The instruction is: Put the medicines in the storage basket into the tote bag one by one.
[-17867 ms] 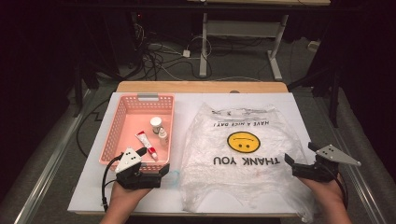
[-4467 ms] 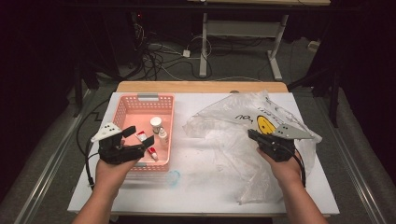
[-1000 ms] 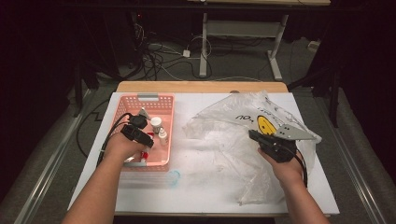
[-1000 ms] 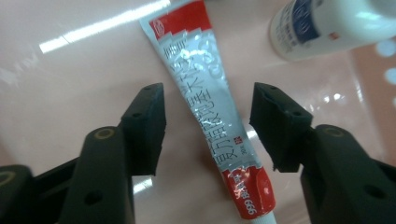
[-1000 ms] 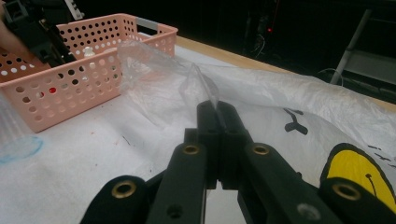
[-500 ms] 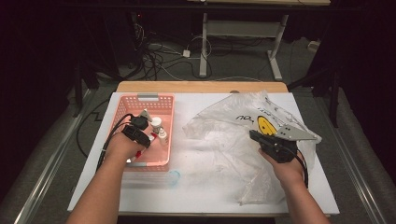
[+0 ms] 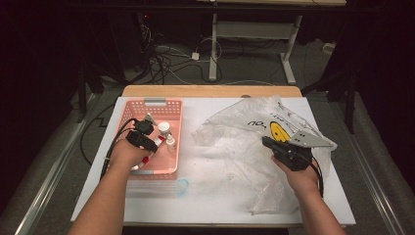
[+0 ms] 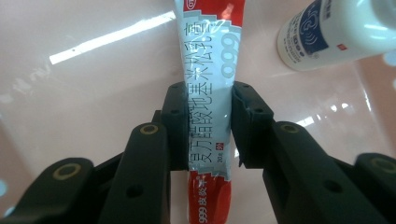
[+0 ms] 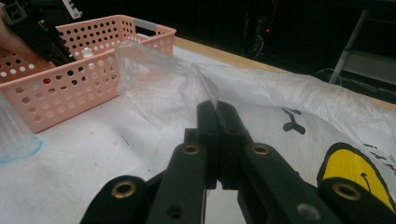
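My left gripper (image 8: pixel 201 126) has just been closing and now pinches a flat red-and-silver tube (image 8: pixel 208 84) crosswise, inside the basket (image 7: pixel 147 105); a white bottle (image 8: pixel 336 32) lies just beyond, apparently untouched. My right gripper (image 9: pixel 218 122) is clamped on the clear bag (image 9: pixel 154 79).

dark room, grey floor (image 7: pixel 58 161) — tangled cables (image 7: pixel 166 58)
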Action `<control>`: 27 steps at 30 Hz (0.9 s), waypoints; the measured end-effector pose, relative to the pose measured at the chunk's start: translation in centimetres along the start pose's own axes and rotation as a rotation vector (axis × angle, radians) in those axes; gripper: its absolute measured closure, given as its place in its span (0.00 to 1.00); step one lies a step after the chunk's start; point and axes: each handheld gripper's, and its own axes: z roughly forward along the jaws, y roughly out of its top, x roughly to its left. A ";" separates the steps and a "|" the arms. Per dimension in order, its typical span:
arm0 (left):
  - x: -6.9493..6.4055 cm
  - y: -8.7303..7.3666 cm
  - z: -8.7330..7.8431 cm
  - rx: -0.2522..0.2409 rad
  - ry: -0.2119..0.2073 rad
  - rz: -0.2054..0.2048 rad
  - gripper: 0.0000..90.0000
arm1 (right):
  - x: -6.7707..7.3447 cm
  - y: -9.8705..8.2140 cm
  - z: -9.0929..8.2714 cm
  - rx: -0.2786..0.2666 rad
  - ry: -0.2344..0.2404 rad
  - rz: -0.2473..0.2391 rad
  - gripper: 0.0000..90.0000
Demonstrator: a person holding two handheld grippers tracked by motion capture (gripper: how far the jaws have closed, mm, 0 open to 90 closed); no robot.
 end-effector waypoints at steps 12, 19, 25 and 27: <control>0.1 -1.3 -2.1 -0.119 0.008 -0.009 0.75 | -0.1 0.1 -0.1 -0.009 -0.002 0.002 1.00; 0.2 -2.1 -3.2 -0.192 0.006 -0.016 0.75 | 0.0 0.1 -0.2 -0.014 0.000 0.000 1.00; 0.2 -3.6 -4.4 -0.319 -0.030 -0.005 0.76 | -0.1 0.1 -0.4 -0.017 -0.004 0.002 1.00; 0.4 -4.1 -4.7 -0.351 -0.043 -0.005 0.76 | -0.1 0.1 -0.3 -0.014 -0.003 0.002 1.00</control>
